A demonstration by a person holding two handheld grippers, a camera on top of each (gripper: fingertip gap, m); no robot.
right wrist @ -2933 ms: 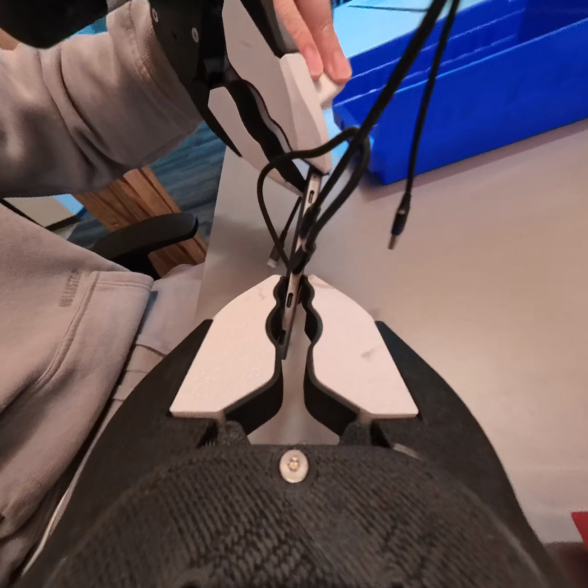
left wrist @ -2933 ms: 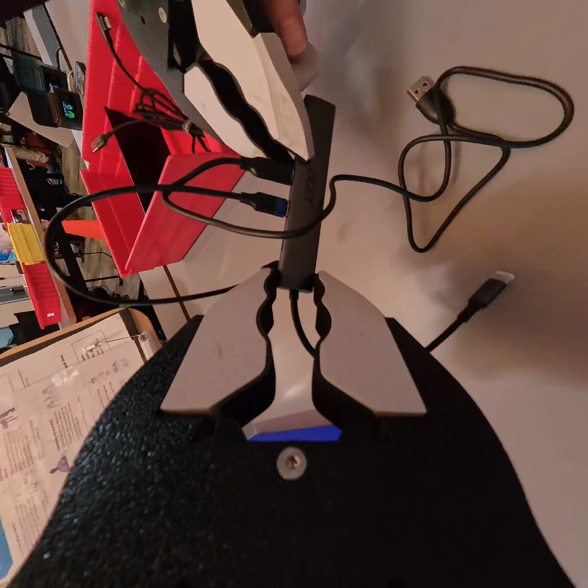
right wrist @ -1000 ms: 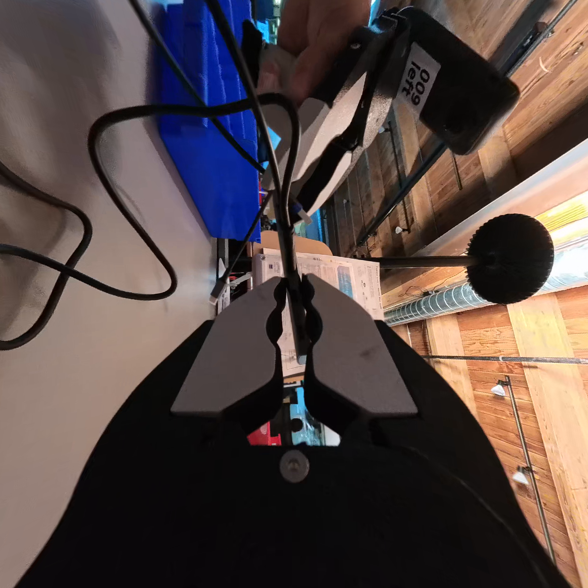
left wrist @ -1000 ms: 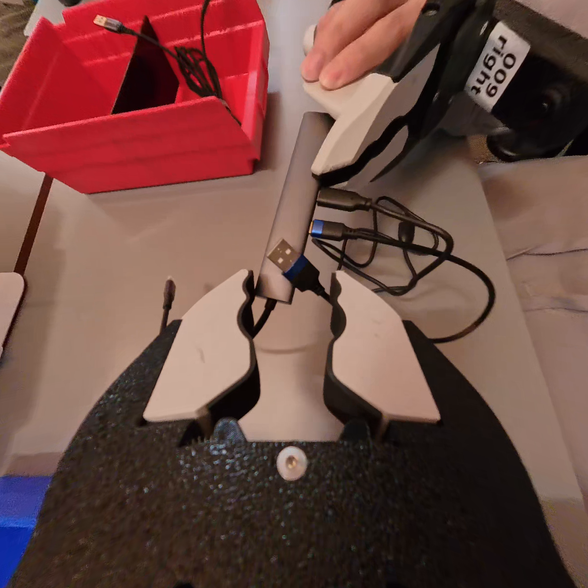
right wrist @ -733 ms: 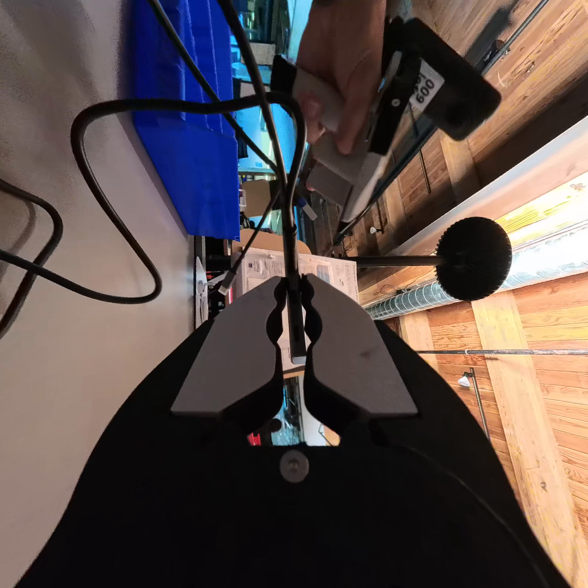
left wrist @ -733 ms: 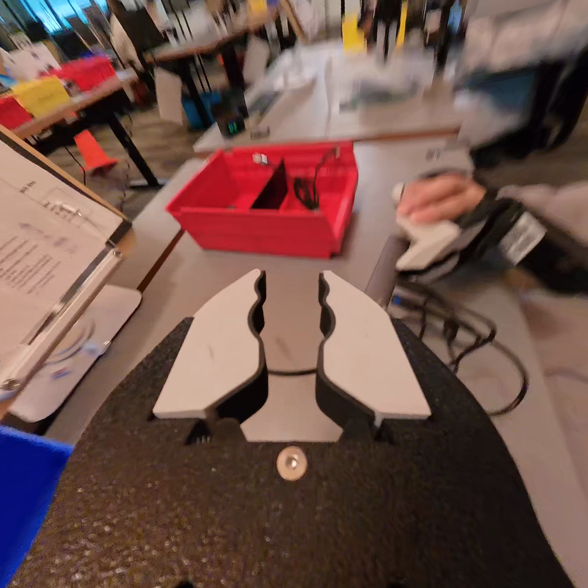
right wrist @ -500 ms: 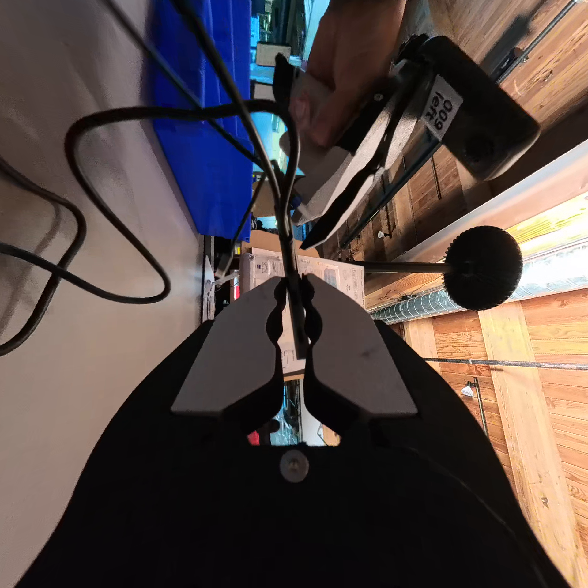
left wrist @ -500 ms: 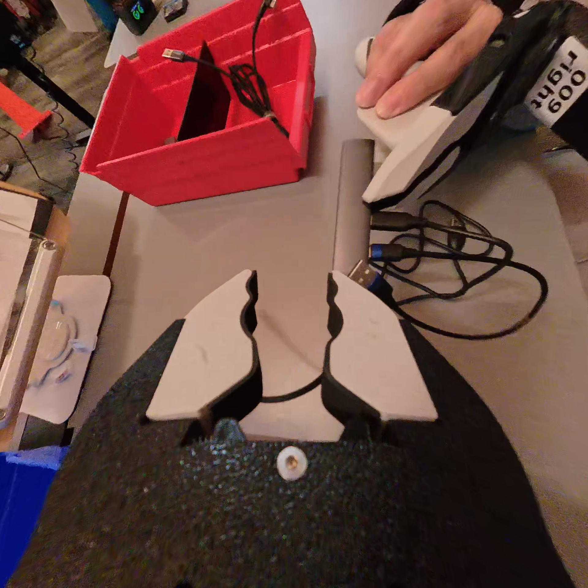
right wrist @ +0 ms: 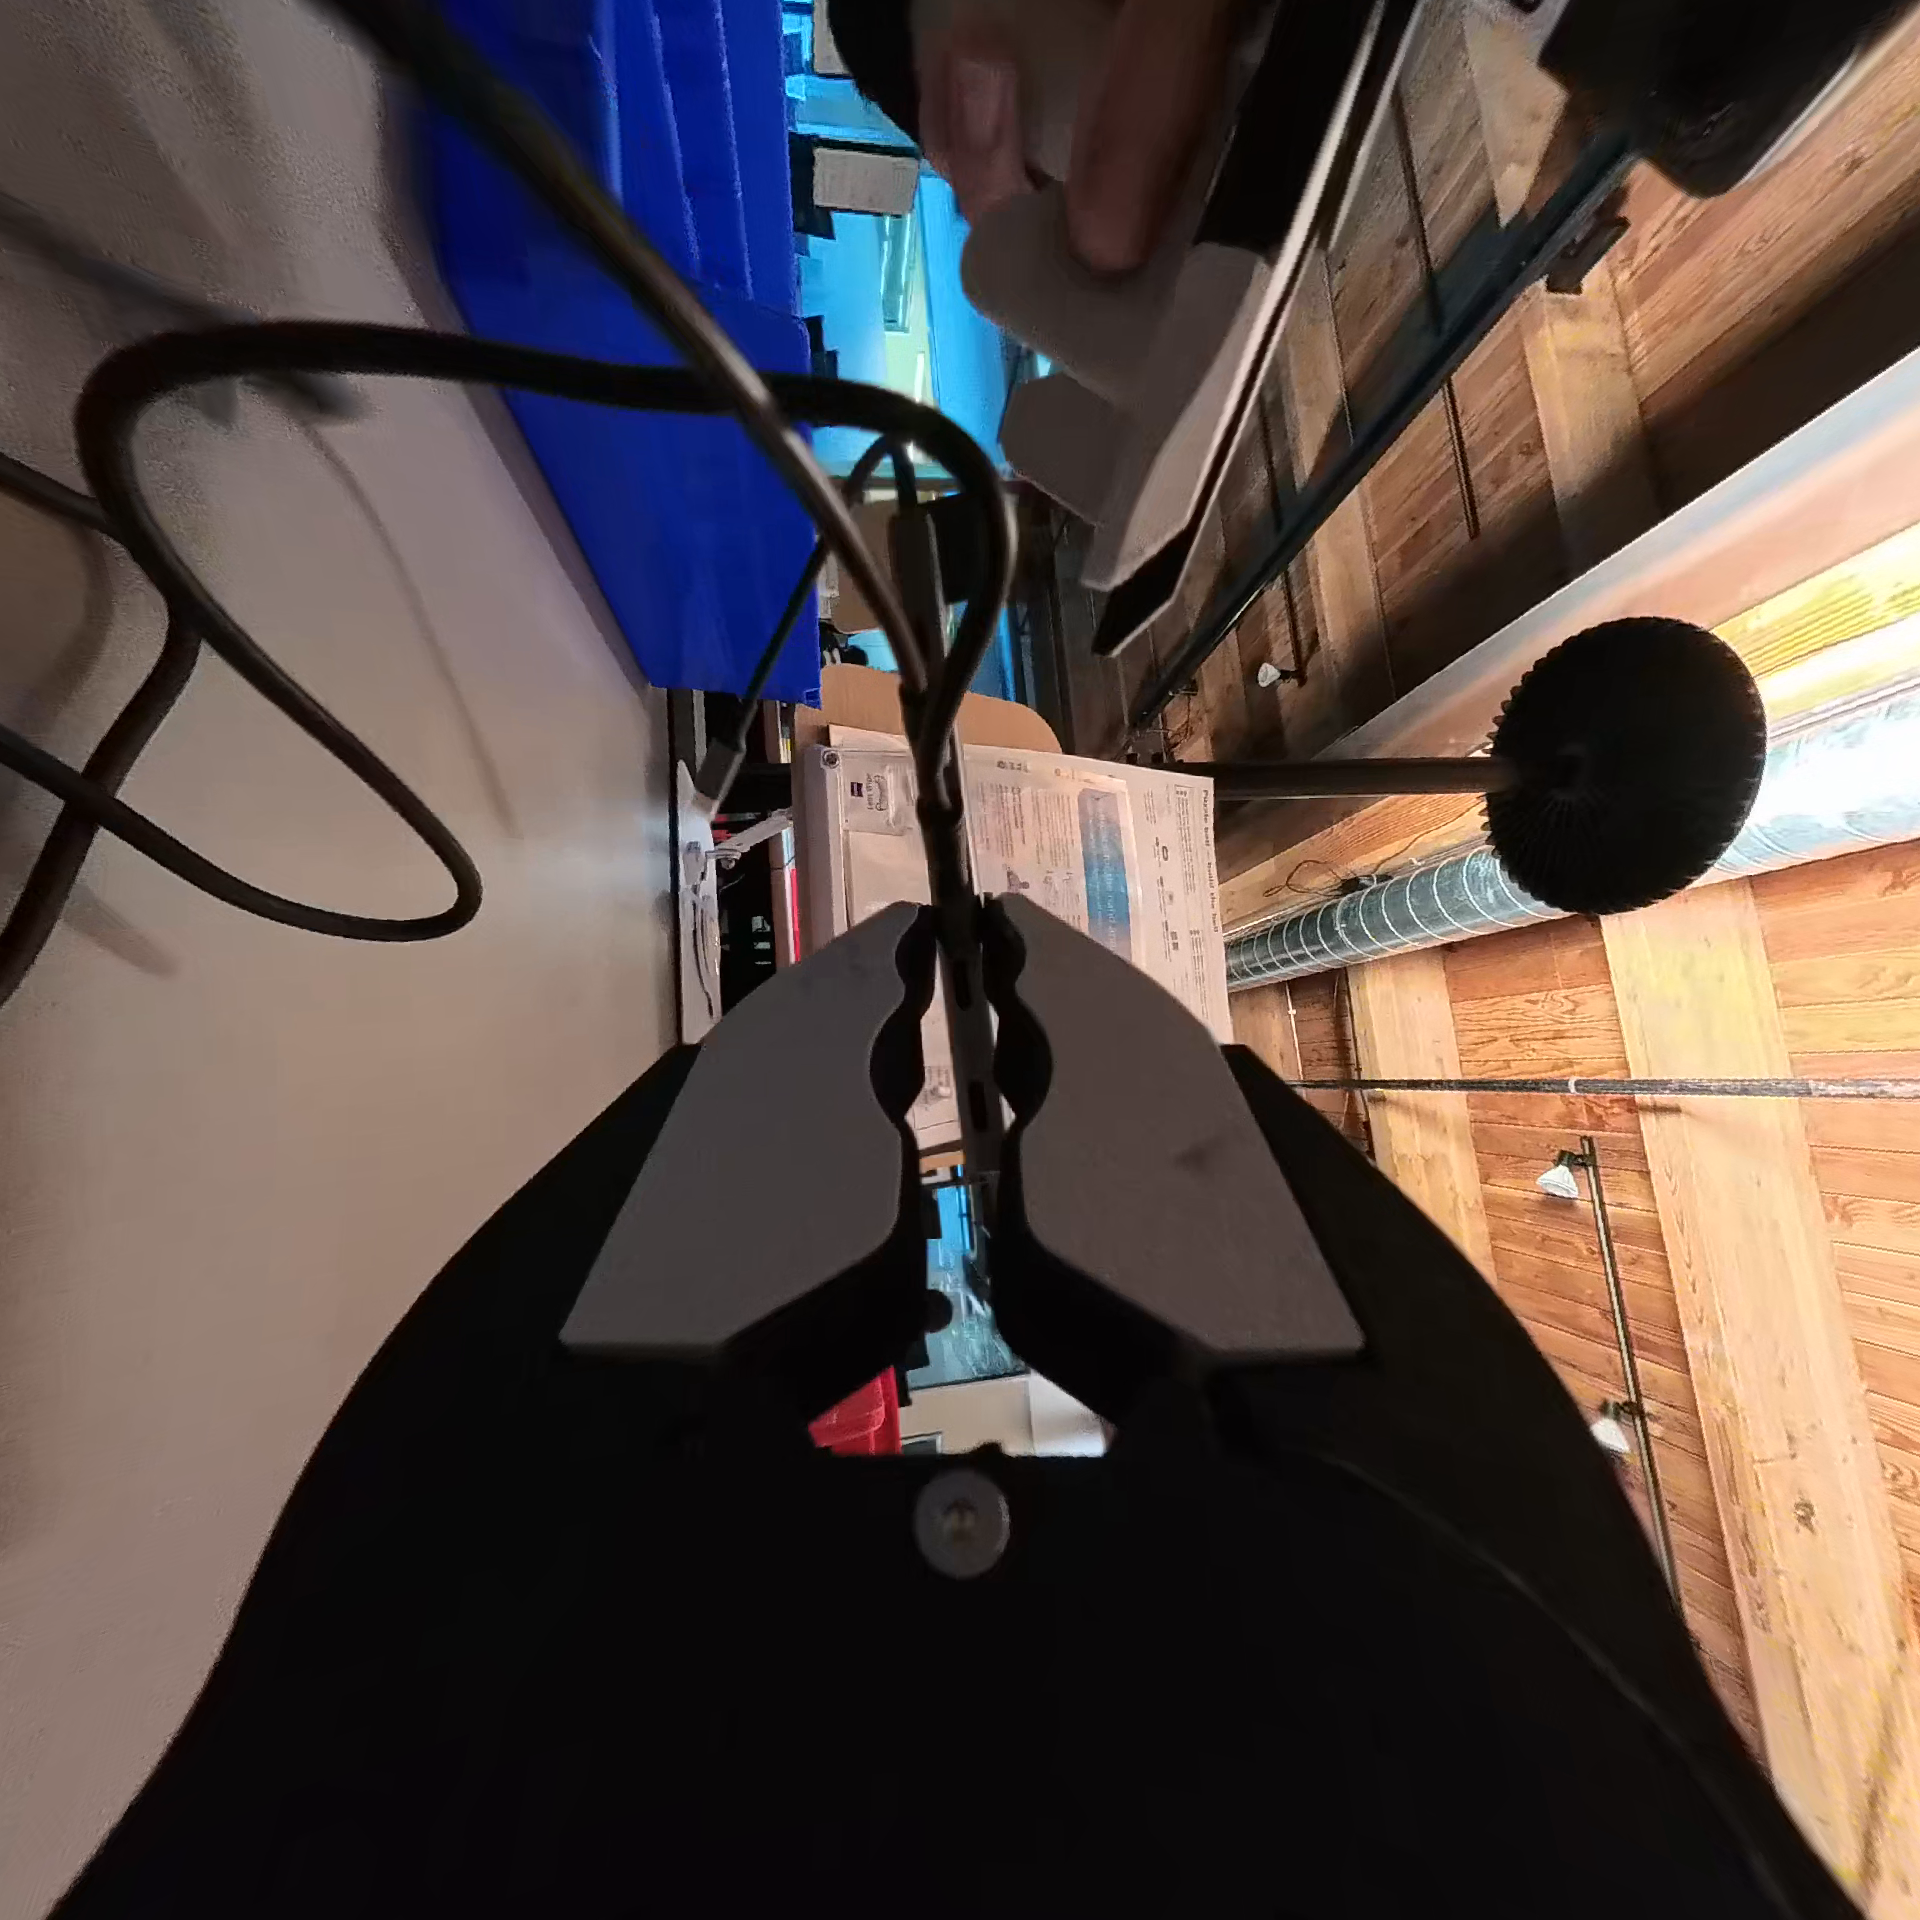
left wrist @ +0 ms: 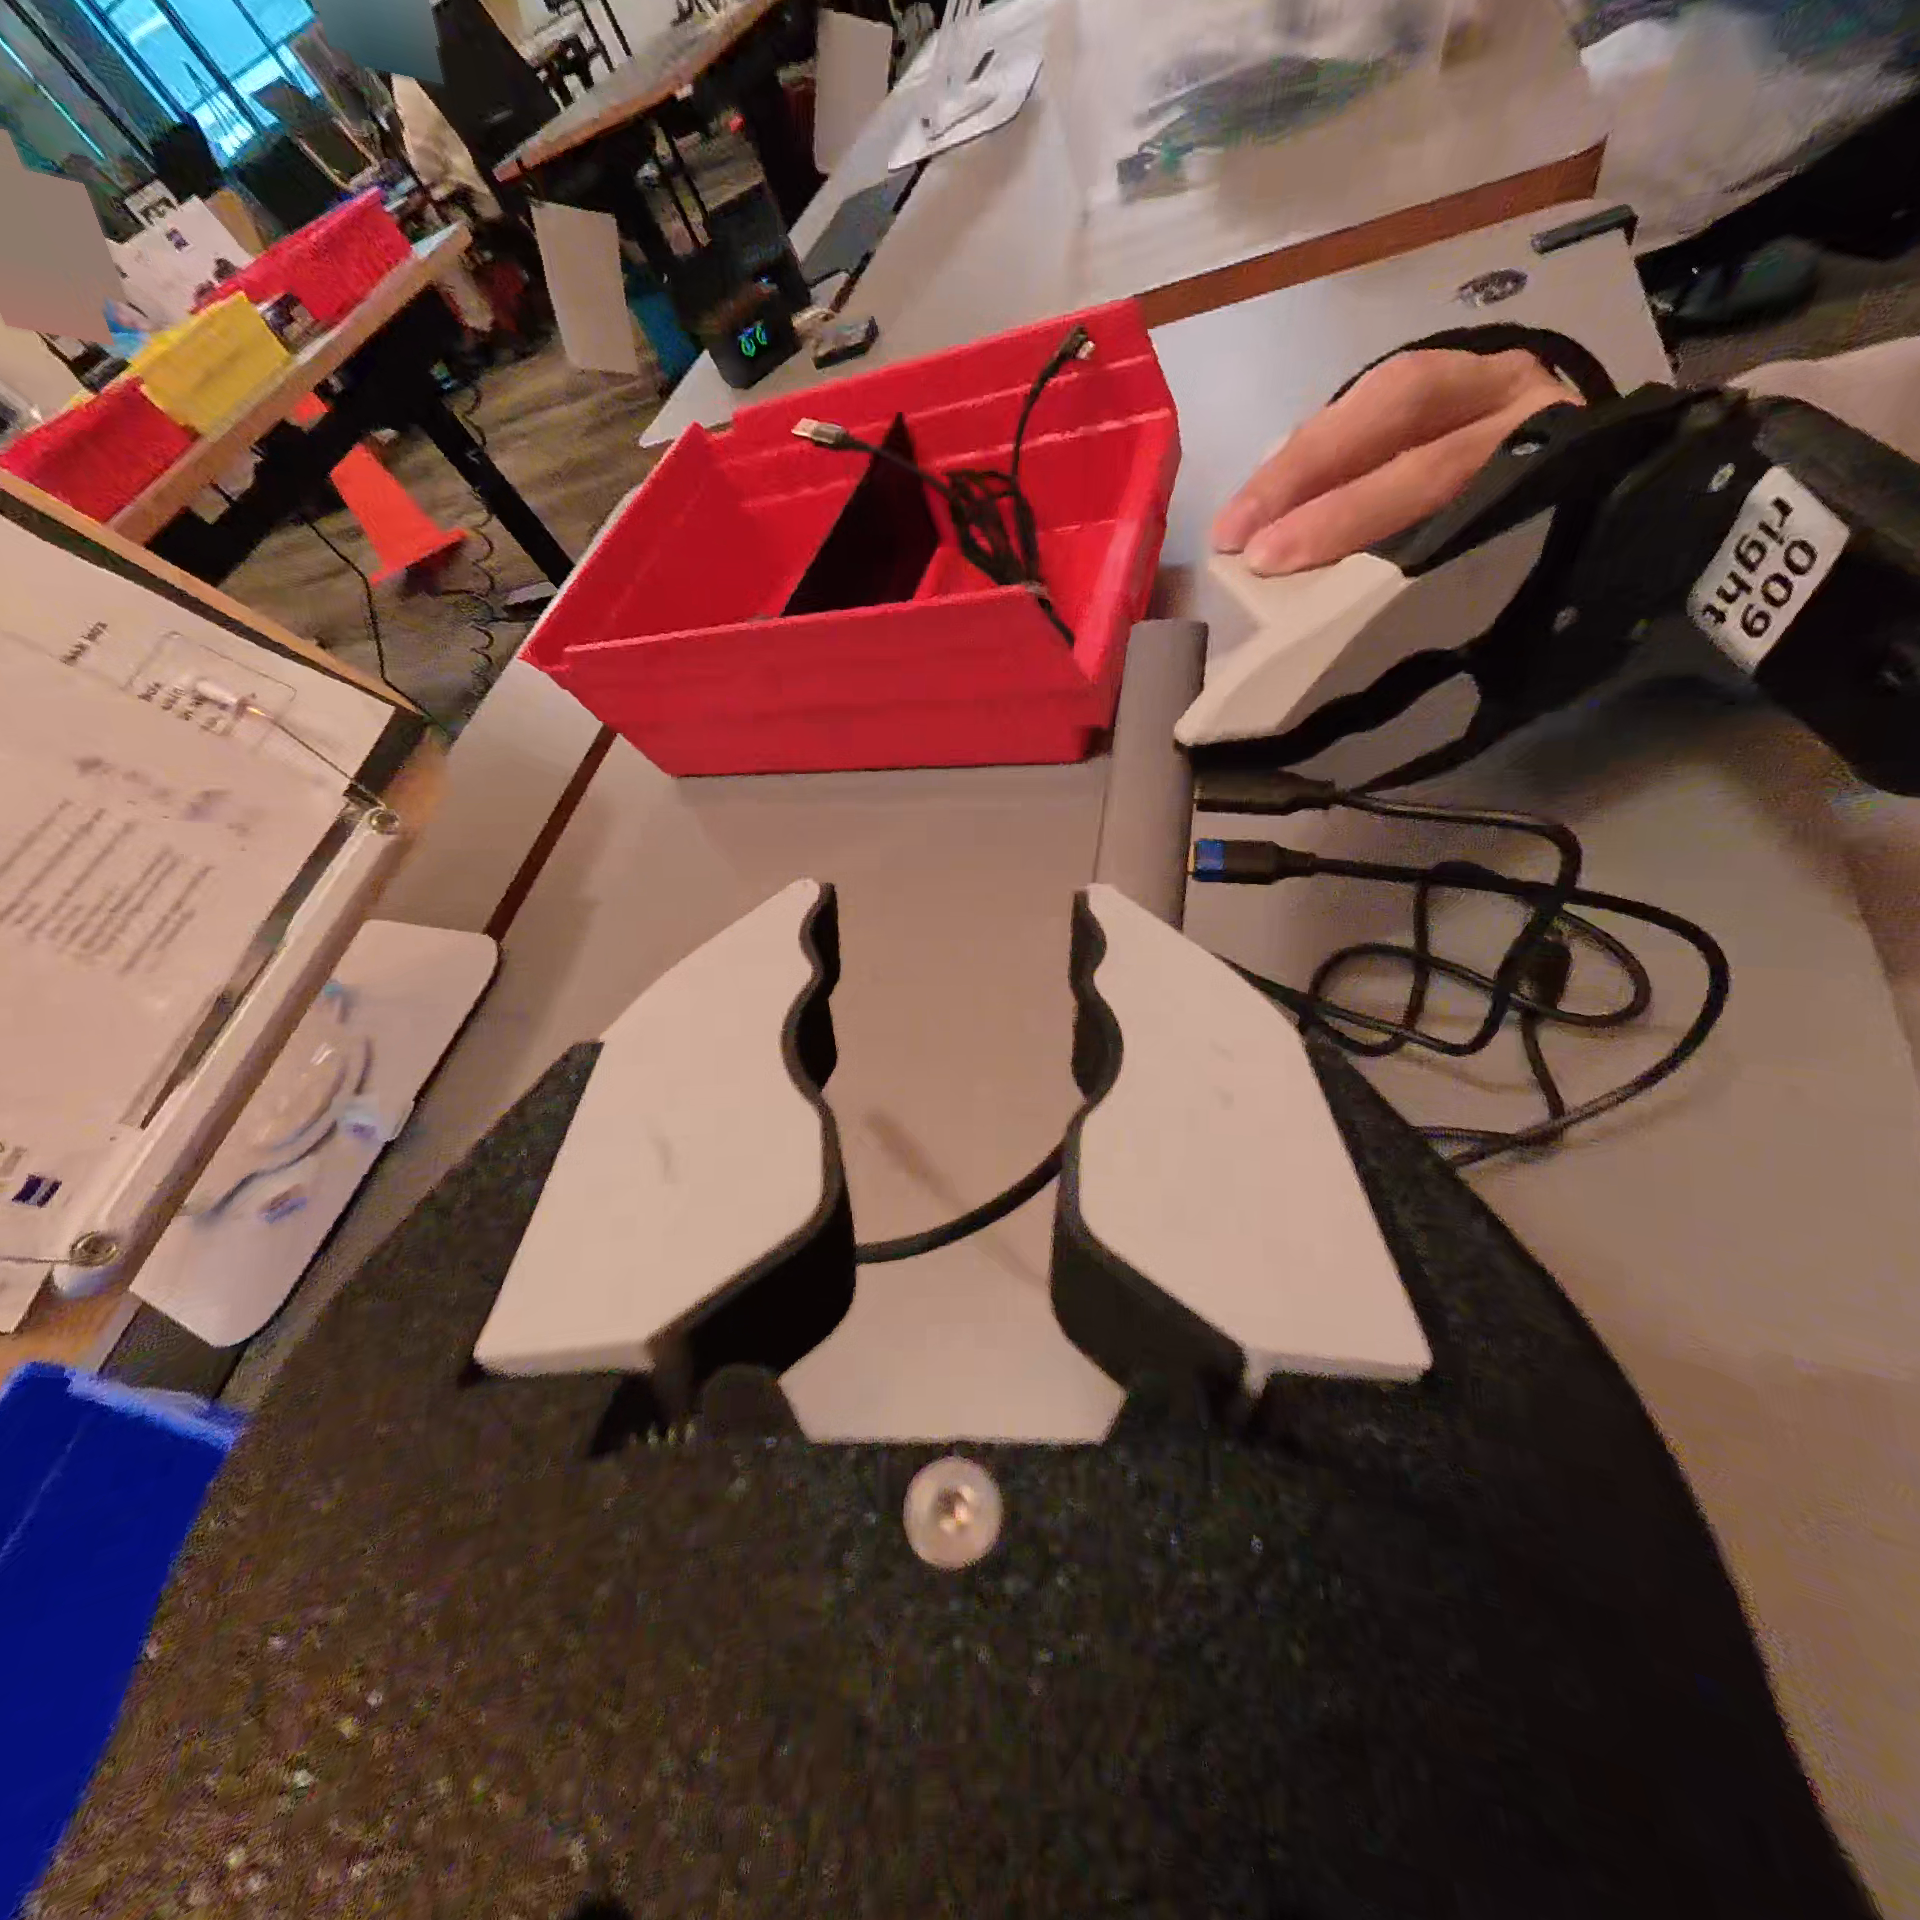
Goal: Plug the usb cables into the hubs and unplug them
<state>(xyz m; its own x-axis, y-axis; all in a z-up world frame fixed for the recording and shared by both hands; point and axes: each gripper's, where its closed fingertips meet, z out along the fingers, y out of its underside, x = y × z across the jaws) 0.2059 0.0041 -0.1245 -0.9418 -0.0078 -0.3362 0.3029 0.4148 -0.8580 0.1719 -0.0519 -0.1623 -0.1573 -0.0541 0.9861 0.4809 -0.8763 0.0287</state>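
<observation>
A grey bar-shaped hub [left wrist: 1151,748] lies on the grey table [left wrist: 935,831]. A black USB plug [left wrist: 1257,795] and a blue-collared plug [left wrist: 1247,860] sit in its right side, and their black cables [left wrist: 1507,997] loop to the right. My right gripper [left wrist: 1205,727] is shut on the hub's far part. In the right wrist view the hub [right wrist: 971,1039] shows edge-on between the closed fingers. My left gripper [left wrist: 951,925] is open and empty, just short of the hub's near end. A loose black cable [left wrist: 956,1216] runs under its jaws. The left gripper [right wrist: 1101,499] also shows in the right wrist view.
A red divided bin [left wrist: 883,675] holding a coiled black cable stands behind the hub. A blue bin [left wrist: 62,1507] is at the near left. A framed paper sheet [left wrist: 135,883] and a white pad [left wrist: 343,1091] lie off the table's left edge. My hands' fingertips stand some 9 cm from each other.
My left gripper has drawn back and tilted up, staying open. The loose blue-collared plug that lay between its fingers is now out of sight. The right gripper still holds the hub.
</observation>
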